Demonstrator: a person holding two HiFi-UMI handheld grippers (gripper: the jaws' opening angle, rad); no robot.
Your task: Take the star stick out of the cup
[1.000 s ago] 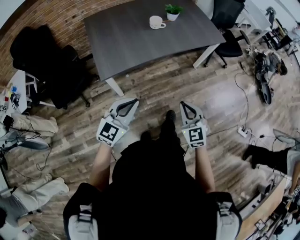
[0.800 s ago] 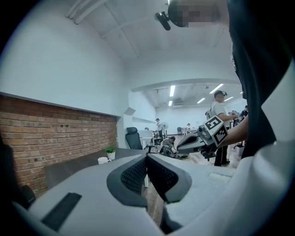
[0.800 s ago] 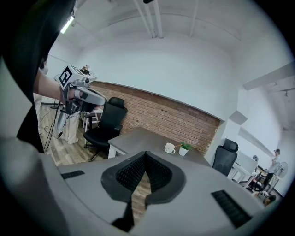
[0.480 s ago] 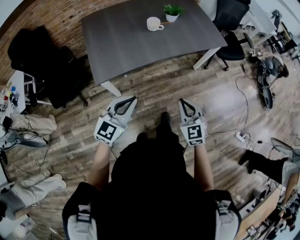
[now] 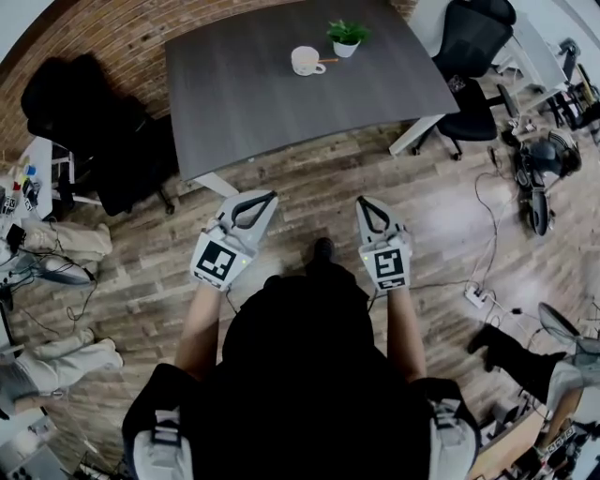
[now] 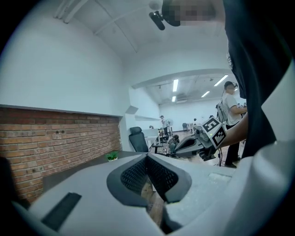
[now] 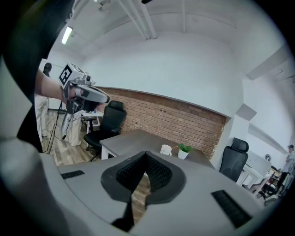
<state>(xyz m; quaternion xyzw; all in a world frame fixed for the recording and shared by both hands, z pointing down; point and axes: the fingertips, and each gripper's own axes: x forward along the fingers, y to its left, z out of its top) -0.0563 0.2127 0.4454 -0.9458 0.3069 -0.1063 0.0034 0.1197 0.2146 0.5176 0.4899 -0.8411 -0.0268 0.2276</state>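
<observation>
A white cup (image 5: 306,60) stands at the far side of the grey table (image 5: 253,94), with a thin stick (image 5: 328,61) poking out of it to the right. The right gripper view shows the same cup (image 7: 166,149) with the stick (image 7: 174,147). Its star end is too small to make out. My left gripper (image 5: 269,196) and right gripper (image 5: 359,202) are held above the wooden floor, well short of the table. Both are shut with nothing between the jaws.
A small potted plant (image 5: 346,29) stands just right of the cup. Black office chairs stand at the left (image 5: 103,141) and the right (image 5: 469,56) of the table. Cables and a power strip (image 5: 473,295) lie on the floor at the right.
The view has shifted forward a little toward the table. Both grippers stay shut and keep their places in front of the body.
</observation>
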